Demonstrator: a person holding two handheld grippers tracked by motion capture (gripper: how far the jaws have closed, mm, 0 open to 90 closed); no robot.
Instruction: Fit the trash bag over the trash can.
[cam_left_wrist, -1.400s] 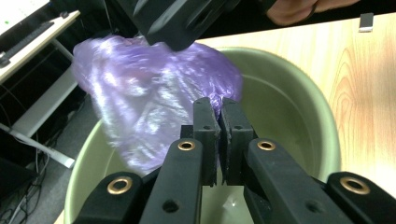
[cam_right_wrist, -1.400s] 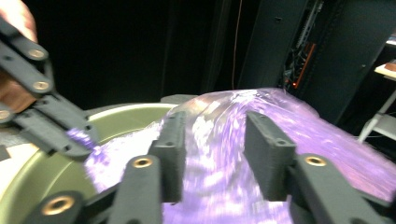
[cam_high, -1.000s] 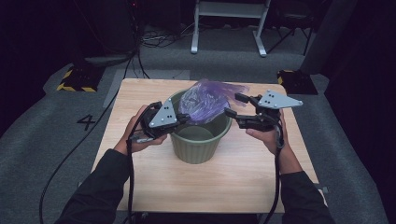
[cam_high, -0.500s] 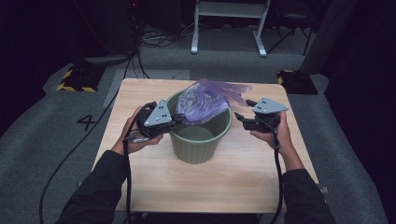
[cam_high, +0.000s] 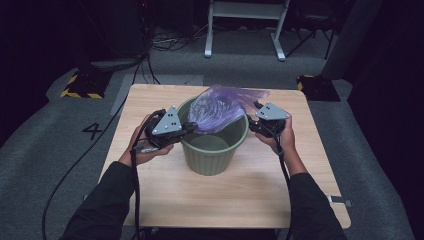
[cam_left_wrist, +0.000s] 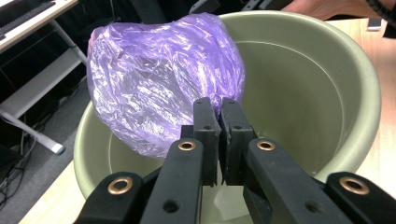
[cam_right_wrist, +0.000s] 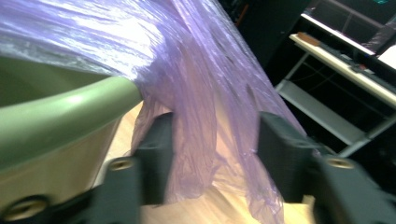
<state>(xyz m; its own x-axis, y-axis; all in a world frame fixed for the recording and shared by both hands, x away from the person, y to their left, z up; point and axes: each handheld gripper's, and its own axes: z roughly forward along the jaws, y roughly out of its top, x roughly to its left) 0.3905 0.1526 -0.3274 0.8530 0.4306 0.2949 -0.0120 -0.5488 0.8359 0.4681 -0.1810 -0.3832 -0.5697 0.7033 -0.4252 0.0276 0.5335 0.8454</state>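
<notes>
A green plastic bucket (cam_high: 212, 150) stands in the middle of the wooden table (cam_high: 225, 195). A purple plastic bag (cam_high: 220, 107) balloons over its mouth and drapes past the far right rim. My left gripper (cam_high: 192, 127) is at the bucket's left rim, shut on the bag's edge (cam_left_wrist: 212, 100). My right gripper (cam_high: 254, 122) is at the right rim, open. In the right gripper view the bag's loose film (cam_right_wrist: 210, 116) hangs between the spread jaws, beside the bucket rim (cam_right_wrist: 65, 112).
The table's right edge lies close to my right hand. A white metal frame (cam_high: 245, 25) and cables stand on the grey floor behind the table. A yellow-black striped block (cam_high: 80, 85) sits at the far left.
My right gripper has let go of the bag, opened, and dropped lower toward the bucket's right rim. The bag has sagged onto the rim. The left gripper keeps its grip.
</notes>
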